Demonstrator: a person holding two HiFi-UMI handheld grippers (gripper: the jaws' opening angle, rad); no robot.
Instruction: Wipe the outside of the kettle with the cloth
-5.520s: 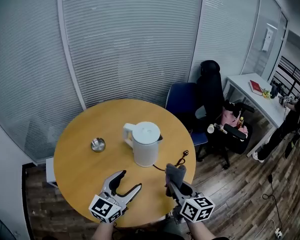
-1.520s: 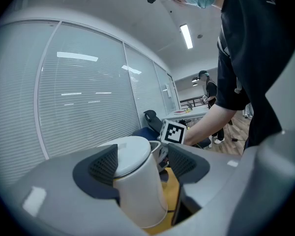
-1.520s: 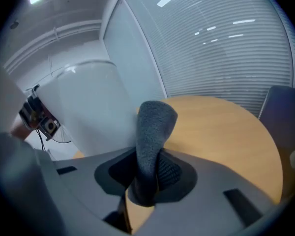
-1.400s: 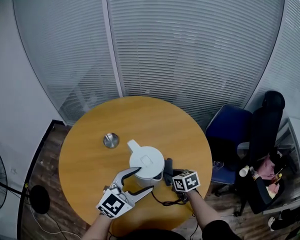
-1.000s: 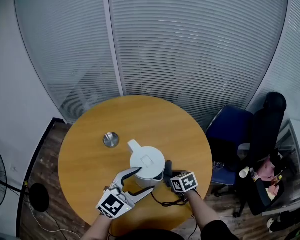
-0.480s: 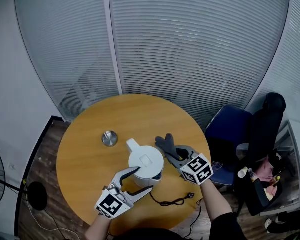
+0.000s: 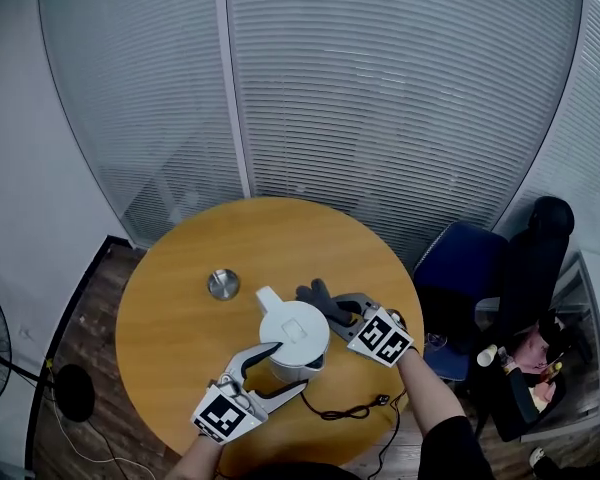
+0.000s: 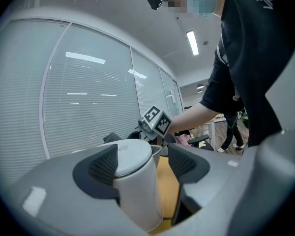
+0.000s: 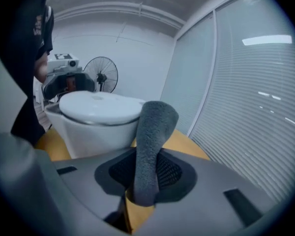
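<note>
Head view: my left gripper (image 7: 291, 365) reaches in from the bottom edge and points up and to the right at the white kettle (image 7: 293, 340). The kettle stands upright on the round wooden table (image 7: 170, 318), toward the near side. My left forearm runs low under the gripper, whose marker cube sits closest to me. In the left gripper view the jaws are spread wide with the kettle's body between them. The left pad lies against or just in front of the lid's edge, I cannot tell which, and the right pad stands apart from it. My right arm comes in from the lower right with the elbow bent, and the right gripper (image 7: 338, 308) points left across the table at the kettle's far right side. In the right gripper view its jaws are pinched on a grey cloth (image 9: 152, 146), which stands up from between the pads, just beside the kettle's upper wall. I cannot tell whether it touches. A black cord (image 7: 350, 406) lies loose on the table near me, and a small metal dish (image 7: 223, 284) sits well left of the kettle.
</note>
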